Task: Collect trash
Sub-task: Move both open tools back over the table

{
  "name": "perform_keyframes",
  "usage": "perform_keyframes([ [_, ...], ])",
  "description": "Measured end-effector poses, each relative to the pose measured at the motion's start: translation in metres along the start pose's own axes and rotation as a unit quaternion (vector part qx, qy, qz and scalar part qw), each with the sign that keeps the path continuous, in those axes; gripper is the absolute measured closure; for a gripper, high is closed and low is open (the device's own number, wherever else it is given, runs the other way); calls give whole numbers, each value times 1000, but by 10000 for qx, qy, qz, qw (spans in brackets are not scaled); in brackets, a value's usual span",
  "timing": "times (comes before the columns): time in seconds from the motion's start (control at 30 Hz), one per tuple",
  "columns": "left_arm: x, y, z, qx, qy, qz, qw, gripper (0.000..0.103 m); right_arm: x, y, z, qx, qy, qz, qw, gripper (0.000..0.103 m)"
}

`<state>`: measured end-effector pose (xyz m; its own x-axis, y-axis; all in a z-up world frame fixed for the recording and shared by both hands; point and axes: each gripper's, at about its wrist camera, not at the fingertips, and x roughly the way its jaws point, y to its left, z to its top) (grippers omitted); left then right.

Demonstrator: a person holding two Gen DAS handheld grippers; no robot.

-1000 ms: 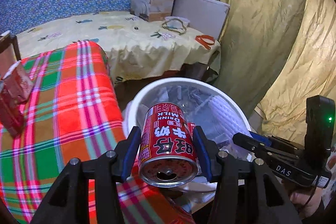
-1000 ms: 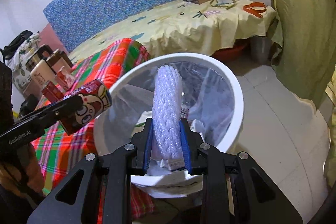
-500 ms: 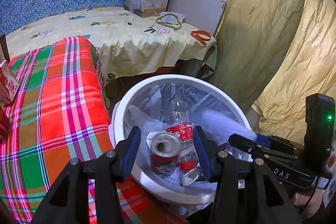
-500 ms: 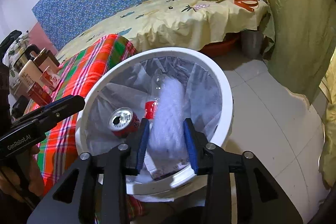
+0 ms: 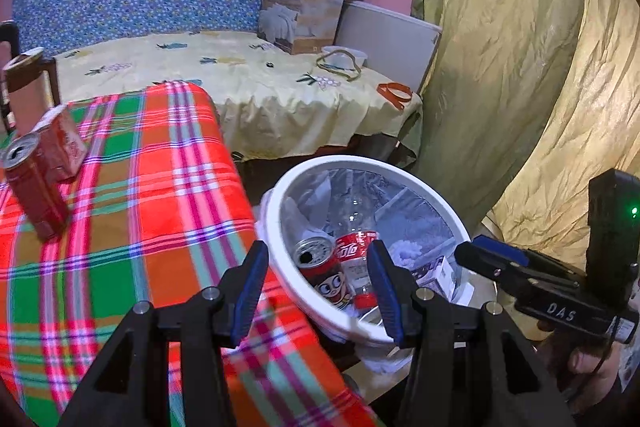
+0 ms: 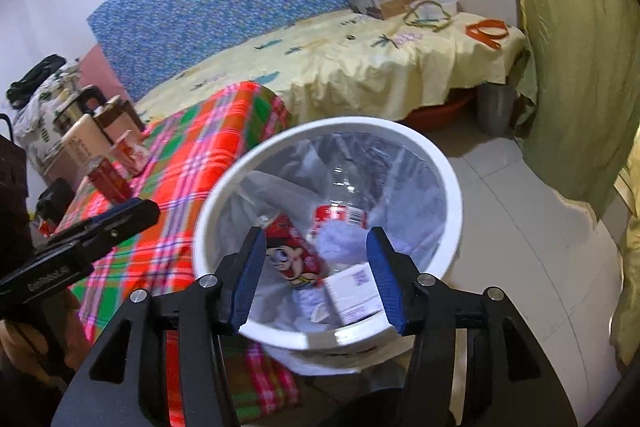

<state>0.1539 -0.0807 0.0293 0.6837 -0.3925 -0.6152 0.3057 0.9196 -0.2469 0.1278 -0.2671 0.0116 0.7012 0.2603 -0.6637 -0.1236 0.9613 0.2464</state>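
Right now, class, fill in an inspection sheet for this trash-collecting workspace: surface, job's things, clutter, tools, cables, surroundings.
Surface: plaid cloth over a table beside the white bin.
Job's things: cartoon can, cola bottle, white foam net and small white box lie in the bin; a red can and red carton stand on the cloth.
Clutter: cardboard box, orange strap on the yellow bed.
Tools: left tool open, empty; right tool has just been opening, nothing between its pads.
Cables: thin lead under the right tool's handle.
Surroundings: olive curtain, tiled floor.
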Motion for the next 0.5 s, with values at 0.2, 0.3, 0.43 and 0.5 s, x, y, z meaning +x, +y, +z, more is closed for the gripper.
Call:
perform_keyframes([
  [0.2,-22,16,-12,-131,-133,213,9996,50,-1,21,-2,-202,-34,271,9994,49],
  [0.3,-30,26,-17,-208,-152,311,9992,50,0,31,-4,-288,-19,354,9990,49],
  [0.43,-38,40,-24,-320,-167,438,9984,50,5,45,-4,-451,58,453,9979,49],
  [0.5,-42,46,-27,-373,-184,501,9979,50,8,52,-5,-510,112,535,9972,49],
])
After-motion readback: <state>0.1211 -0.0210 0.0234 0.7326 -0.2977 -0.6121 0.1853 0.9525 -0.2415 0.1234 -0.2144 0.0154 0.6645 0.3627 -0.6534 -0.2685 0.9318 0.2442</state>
